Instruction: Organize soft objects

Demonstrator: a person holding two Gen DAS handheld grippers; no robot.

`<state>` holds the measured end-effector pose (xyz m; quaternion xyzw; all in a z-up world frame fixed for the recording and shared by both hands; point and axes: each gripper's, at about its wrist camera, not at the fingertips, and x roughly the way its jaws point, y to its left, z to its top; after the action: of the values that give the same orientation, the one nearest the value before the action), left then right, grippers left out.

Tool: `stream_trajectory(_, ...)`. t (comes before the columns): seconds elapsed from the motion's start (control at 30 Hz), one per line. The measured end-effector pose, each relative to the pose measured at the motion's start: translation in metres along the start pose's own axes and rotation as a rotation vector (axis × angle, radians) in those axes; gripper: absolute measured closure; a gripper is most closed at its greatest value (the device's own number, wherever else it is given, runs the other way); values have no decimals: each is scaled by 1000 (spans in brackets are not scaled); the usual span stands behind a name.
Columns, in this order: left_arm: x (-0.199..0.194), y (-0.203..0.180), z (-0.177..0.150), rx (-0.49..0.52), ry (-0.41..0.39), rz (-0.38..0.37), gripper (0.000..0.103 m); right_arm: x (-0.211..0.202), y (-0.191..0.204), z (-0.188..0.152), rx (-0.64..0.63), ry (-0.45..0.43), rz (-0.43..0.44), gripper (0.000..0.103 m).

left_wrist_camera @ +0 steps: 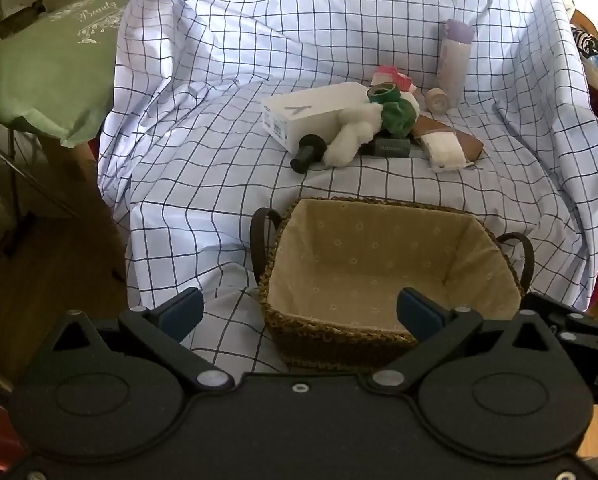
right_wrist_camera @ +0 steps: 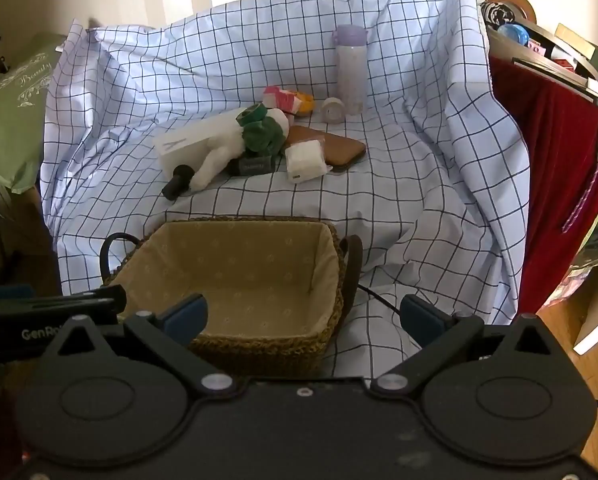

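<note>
Left gripper (left_wrist_camera: 299, 312): fingers spread wide, holding nothing, poised over the near rim of the basket.
Right gripper (right_wrist_camera: 303, 316): likewise parted and empty, low at the basket's near right corner.
Basket (left_wrist_camera: 331, 332): woven, cloth-lined, dark loop handles, nothing inside that I can see; it sits at the front of the checked sheet (left_wrist_camera: 203, 184).
White plush toy (left_wrist_camera: 351, 132): lies in the clutter beyond the basket, leaning on the white box (left_wrist_camera: 311, 114), one limb reaching toward the black cylinder (left_wrist_camera: 309, 154).
Green plush (left_wrist_camera: 399, 116): bunched just right of the white toy, beside a roll of green tape (left_wrist_camera: 383, 92).
Hard things nearby: a lilac bottle (left_wrist_camera: 455, 60) standing at the back, a brown case (left_wrist_camera: 455, 136) with a white packet (left_wrist_camera: 445, 150) on it.
Handling: I'd judge both plush pieces light and squashy, unlikely to slip or break; they will compress in the fingers.
Where to take hold: the white toy's outstretched limb or its fat middle looks easiest, coming in from above so the box and cylinder stay undisturbed.
</note>
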<state>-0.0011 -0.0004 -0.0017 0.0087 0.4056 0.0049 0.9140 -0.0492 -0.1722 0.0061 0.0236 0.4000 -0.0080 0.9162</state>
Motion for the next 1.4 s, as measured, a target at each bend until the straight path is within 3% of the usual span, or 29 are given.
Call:
stream_trajectory(0.03,0,0,0,0,0,1,3,-1,-5,13,1,17,5,0)
stream_trajectory(1.4,0,4,-6,1,11,0,3,-1,-3,10,0,30,7,0)
